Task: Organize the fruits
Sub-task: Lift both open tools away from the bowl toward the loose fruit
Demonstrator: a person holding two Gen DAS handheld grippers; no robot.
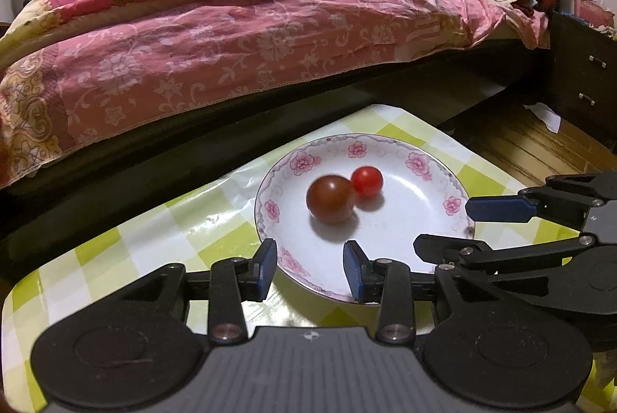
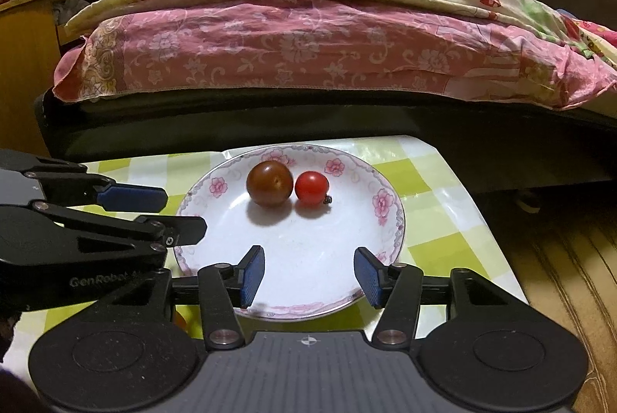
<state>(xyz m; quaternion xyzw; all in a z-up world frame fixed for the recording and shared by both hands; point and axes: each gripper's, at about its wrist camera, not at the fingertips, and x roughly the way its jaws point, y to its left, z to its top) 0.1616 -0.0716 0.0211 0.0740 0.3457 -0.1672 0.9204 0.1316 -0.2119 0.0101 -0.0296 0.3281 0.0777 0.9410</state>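
A: From the left wrist, the left gripper stands a little apart with nothing between its pads, poised over the near rim of the plate. Both fruits sit in the plate: a dark tomato touching a small red tomato.

B: What worries you?

A: They're round, smooth and glossy on glazed china. I'd judge one nudge sends either rolling, maybe over the shallow rim. A rigid finger could also tip the plate on that slick plastic cloth covering the counter.

B: And the right wrist view?

A: The right gripper is wider open, also empty, over the near rim of the plate. The dark tomato and red tomato lie towards the far side, just touching.

B: Same risk?

A: Yes, plus the left gripper crowds in at the plate's left edge; the two could clash. Thin skins would bruise under a hard squeeze, I reckon.
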